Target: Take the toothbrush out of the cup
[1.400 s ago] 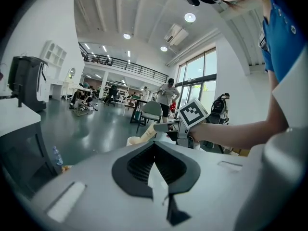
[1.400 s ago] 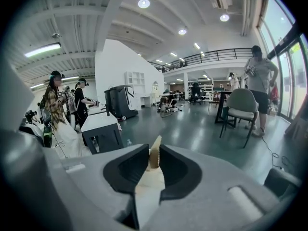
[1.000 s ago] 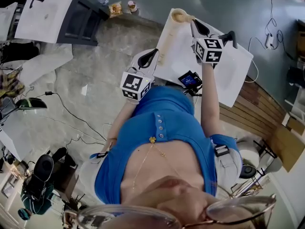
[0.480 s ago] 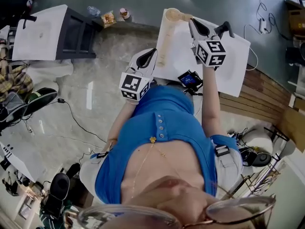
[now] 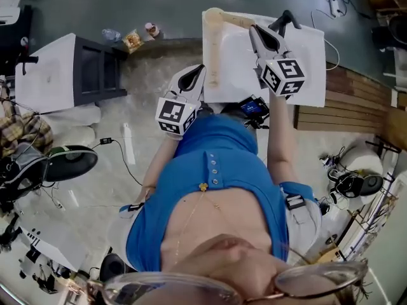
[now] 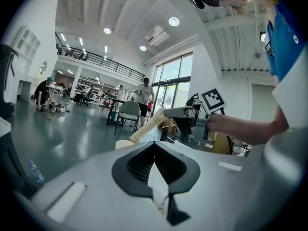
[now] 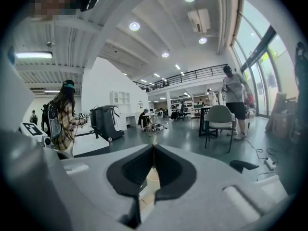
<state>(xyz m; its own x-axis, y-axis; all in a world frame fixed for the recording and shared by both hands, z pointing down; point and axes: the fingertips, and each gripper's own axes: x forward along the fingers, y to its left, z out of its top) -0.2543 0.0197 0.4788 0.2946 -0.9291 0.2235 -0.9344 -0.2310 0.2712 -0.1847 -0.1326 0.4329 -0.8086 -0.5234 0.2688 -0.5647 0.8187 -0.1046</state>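
A tall beige cup (image 5: 213,49) stands at the left edge of the white table (image 5: 299,75). My left gripper (image 5: 198,75) is low against the cup and shut on it; a cream strip shows between its jaws, and the cup's rim (image 6: 126,142) lies just past them. My right gripper (image 5: 254,30) is shut on the toothbrush (image 5: 236,21), a beige stick slanting down to the rim. From the left gripper view the toothbrush (image 6: 149,124) runs from the right gripper (image 6: 179,115) to the rim. I cannot tell whether its lower end is still inside.
A small black device (image 5: 254,107) lies at the table's near edge and a cable (image 5: 331,5) trails off the far right. A dark cabinet with a white top (image 5: 63,75) stands at the left. People and a chair (image 7: 219,119) fill the hall beyond.
My right gripper has risen and carried the toothbrush with it. The left gripper stays at the cup. The head view has swung, so the table now sits squarer in it.
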